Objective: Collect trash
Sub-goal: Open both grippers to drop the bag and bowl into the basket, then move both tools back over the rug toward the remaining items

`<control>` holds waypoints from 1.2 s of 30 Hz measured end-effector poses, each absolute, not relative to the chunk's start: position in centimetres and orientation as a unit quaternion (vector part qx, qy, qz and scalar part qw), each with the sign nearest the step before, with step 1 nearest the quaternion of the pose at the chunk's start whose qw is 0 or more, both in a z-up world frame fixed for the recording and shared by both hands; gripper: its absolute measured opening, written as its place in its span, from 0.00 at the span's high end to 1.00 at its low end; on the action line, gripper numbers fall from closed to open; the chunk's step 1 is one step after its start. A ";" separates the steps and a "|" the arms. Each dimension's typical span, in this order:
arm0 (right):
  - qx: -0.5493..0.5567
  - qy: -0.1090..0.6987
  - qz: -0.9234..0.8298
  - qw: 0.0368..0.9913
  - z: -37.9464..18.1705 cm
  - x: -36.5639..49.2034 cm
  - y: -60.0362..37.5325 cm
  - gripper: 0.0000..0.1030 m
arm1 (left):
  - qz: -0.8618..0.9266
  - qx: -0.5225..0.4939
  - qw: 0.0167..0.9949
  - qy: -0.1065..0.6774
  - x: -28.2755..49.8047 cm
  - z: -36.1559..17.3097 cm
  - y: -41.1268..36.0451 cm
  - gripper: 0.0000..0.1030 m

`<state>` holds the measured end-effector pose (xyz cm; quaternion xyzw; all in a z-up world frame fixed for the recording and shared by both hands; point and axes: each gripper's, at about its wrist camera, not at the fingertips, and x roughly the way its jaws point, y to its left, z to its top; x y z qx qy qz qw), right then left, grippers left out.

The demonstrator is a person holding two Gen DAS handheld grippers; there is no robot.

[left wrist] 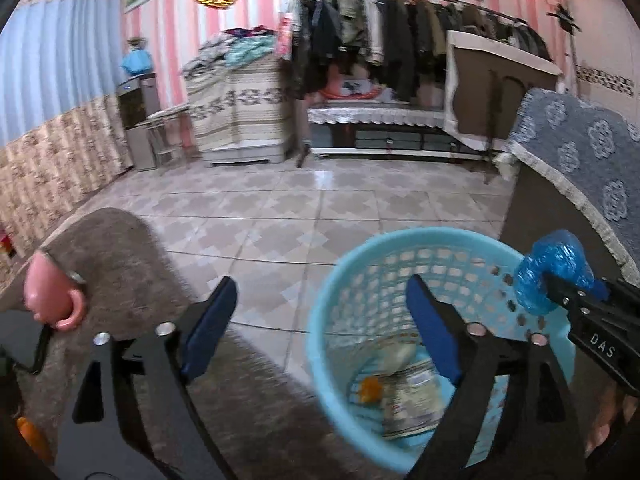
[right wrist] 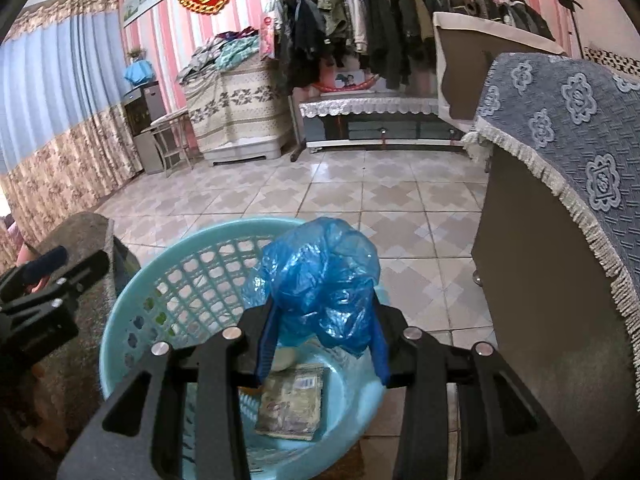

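A light blue plastic basket (right wrist: 132,292) stands on the tiled floor; it also shows in the left wrist view (left wrist: 320,320). Inside lie a flat printed packet (right wrist: 294,404), a pale scrap and an orange bit (left wrist: 370,389). My right gripper (right wrist: 324,340) is shut on a crumpled blue plastic bag (right wrist: 320,276) and holds it above the basket's opening. In the left wrist view the bag (left wrist: 554,268) hangs over the basket's right rim. My left gripper (left wrist: 320,328) is open and empty, over the basket's left rim.
A grey-brown fabric seat (left wrist: 108,264) with a pink object (left wrist: 52,296) on it is left of the basket. A cabinet with a blue patterned cloth (right wrist: 560,128) stands to the right. A clothes rack (right wrist: 400,28) and covered furniture line the far wall.
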<state>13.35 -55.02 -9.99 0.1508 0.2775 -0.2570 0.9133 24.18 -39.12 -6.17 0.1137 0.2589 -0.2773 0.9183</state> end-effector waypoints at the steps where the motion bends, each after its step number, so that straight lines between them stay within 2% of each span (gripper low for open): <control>1: 0.149 0.280 -0.255 0.913 -10.0 13.6 -54.7 0.62 | -0.268 0.113 0.922 0.256 24.2 -5.9 -38.4 0.13; 7: 0.136 0.295 -0.255 0.911 -10.6 15.3 -52.8 0.60 | -0.237 0.098 0.934 0.251 24.1 -4.8 -33.9 0.08; 8: 0.136 0.293 -0.256 0.911 -10.6 15.5 -52.6 0.55 | -0.234 0.096 0.935 0.250 24.1 -4.7 -33.4 0.07; 9: 0.135 0.290 -0.255 0.913 -10.5 15.6 -52.4 0.44 | -0.228 0.093 0.937 0.248 23.9 -4.6 -32.6 0.06; 11: 0.129 0.278 -0.250 0.918 -10.3 15.6 -51.7 0.30 | -0.220 0.089 0.939 0.248 23.7 -4.4 -31.5 0.06; 13: 0.118 0.274 -0.252 0.921 -9.9 15.6 -51.1 0.27 | -0.211 0.081 0.942 0.247 23.3 -4.1 -30.1 0.06; 15: 0.110 0.269 -0.252 0.923 -9.7 15.7 -50.5 0.16 | -0.205 0.076 0.944 0.247 23.1 -3.9 -29.1 0.06; 18: 0.103 0.264 -0.241 0.928 -9.3 15.7 -49.7 0.10 | -0.193 0.076 0.948 0.242 22.5 -3.5 -27.8 0.06; 23: 0.080 0.257 -0.235 0.934 -8.5 15.7 -48.0 0.06 | -0.173 0.065 0.954 0.235 21.9 -2.6 -24.9 0.06; 36: 0.026 0.235 -0.190 0.953 -6.4 15.0 -41.7 0.05 | -0.119 0.055 0.965 0.229 19.1 -2.0 -16.4 0.05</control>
